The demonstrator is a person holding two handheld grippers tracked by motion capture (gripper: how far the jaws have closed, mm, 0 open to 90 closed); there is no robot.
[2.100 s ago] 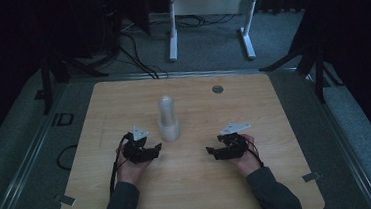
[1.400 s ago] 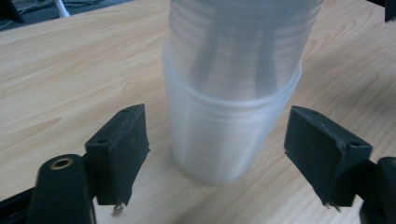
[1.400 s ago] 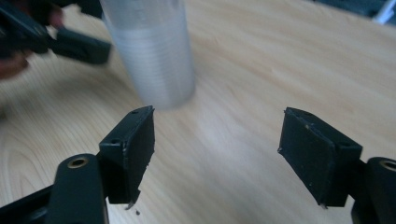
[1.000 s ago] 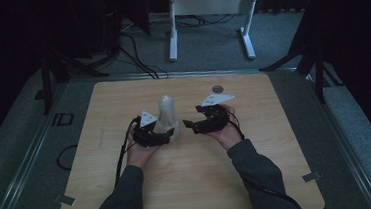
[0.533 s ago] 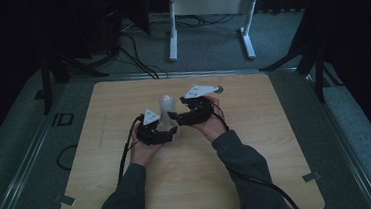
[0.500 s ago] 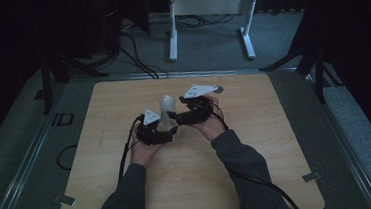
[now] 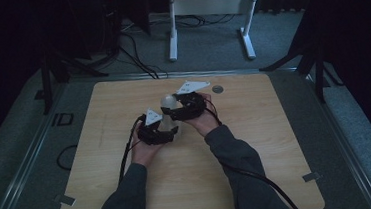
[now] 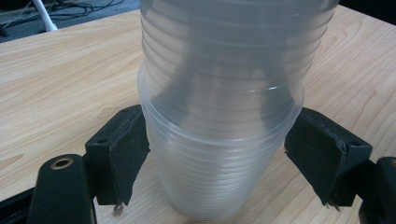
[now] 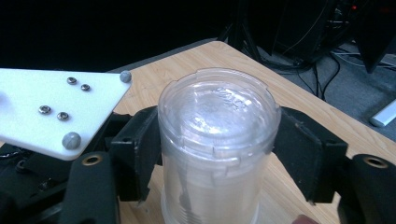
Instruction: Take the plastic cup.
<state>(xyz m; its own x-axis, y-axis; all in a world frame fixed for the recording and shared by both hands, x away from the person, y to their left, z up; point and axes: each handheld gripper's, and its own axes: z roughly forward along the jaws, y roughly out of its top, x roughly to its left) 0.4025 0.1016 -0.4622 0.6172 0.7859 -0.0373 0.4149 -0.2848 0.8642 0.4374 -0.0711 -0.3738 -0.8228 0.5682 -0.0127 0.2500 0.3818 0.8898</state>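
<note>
A stack of clear cups (image 7: 168,106) stands bottom-up near the middle of the table (image 7: 277,142), a little toward its far edge. Both hands have come in on it. The left gripper (image 7: 171,130) takes the stack low down from about seven o'clock; in the left gripper view its black jaws sit against the lower cups (image 8: 210,168) on either side, just under a flared rim, having just been closing. That low hold looks meant to pin the rest of the stack to the wood.

The right gripper (image 7: 173,110) comes in from about three o'clock and higher up. In the right gripper view its jaws bracket the topmost cup (image 9: 217,135) just below its upturned base, pads touching both sides, also after closing in. My guess is that the top cup is to be pulled off while the other hand anchors the rest.

A small dark disc (image 7: 217,89) lies well apart at about one o'clock.
</note>
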